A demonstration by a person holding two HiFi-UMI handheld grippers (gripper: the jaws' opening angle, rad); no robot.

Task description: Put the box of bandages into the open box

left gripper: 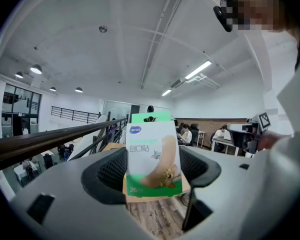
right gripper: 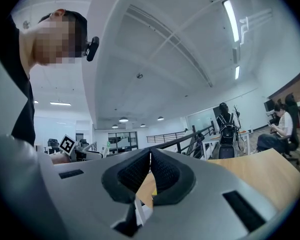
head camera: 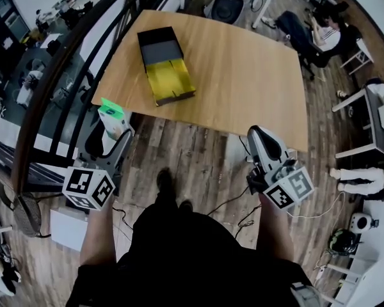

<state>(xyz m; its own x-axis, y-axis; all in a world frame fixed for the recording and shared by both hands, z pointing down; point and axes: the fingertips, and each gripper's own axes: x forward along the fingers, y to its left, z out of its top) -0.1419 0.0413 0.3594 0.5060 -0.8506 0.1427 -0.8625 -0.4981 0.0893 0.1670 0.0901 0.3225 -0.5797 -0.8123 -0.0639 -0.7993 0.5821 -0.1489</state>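
Currently: carry step. Left claw (left gripper: 152, 170) clamps the box of bandages (left gripper: 153, 146), upright, off the tabletop (head camera: 243, 75), near its edge. Right claw (right gripper: 150, 171) pressed together, empty. Open box (head camera: 165, 66) on the tabletop, well apart. Next, probably: reach forward, lower, release inside. Plank floor (head camera: 198, 158), railing (head camera: 64, 62), office beyond.

Plank floor (head camera: 198, 155) — wooden table (head camera: 243, 75) — railing (head camera: 64, 62)
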